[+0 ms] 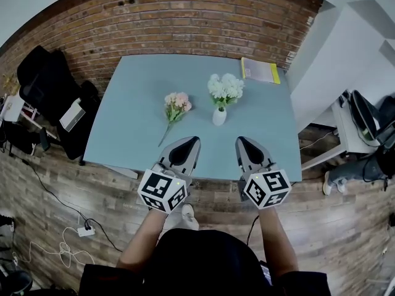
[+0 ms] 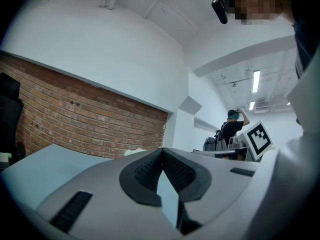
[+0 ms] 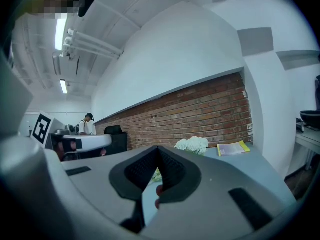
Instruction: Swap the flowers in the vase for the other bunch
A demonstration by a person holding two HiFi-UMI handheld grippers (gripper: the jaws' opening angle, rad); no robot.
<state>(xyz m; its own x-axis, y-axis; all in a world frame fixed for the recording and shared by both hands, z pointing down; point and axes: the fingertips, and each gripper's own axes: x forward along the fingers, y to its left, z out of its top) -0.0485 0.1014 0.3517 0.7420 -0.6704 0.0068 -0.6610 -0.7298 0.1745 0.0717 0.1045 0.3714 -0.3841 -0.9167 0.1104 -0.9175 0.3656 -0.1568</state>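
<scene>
Both forearms [image 1: 141, 242] reach fwd from 6 o'clock, approx parallel, hands mostly hidden behind the marker cubes [image 1: 162, 190]. Left tool [image 1: 192, 140] & right tool [image 1: 241, 139] point to 12 o'clock, near level, side by side over the worktop's near edge. Left tool is clenched, pads meeting at the tips, nothing between them. Right tool is likewise clenched & empty.

Tools are smooth grey plastic shells tapering to a point, w/ black ribbed pads inside. Cubes are white w/ black square patterns.

White flowers [image 1: 225, 87] form a rounded fluffy cluster w/ green leaves, upright in a small white vase [image 1: 219, 116] w/ a bulbous body. The vase sits at 12 o'clock from the gap between the tools, apart from both. Pink bunch [image 1: 176, 103] lies flat on the worktop at 9 o'clock of the vase, near but not touching. Its blooms point toward 12 & a thin green stem trails toward 7 o'clock.

Worktop [image 1: 129, 128] is a matte pale blue-grey rectangular slab. A yellow-edged booklet [image 1: 260, 71] lies flat at its 1 o'clock corner. Red brick wall [image 1: 185, 17] runs behind at 12 o'clock; floor [image 1: 74, 190] is wood-look planks. Black chair [image 1: 38, 73] w/ bags stands at 9–10 o'clock. White power strip [image 1: 85, 230] w/ cable lies on the floor at 8 o'clock.
</scene>
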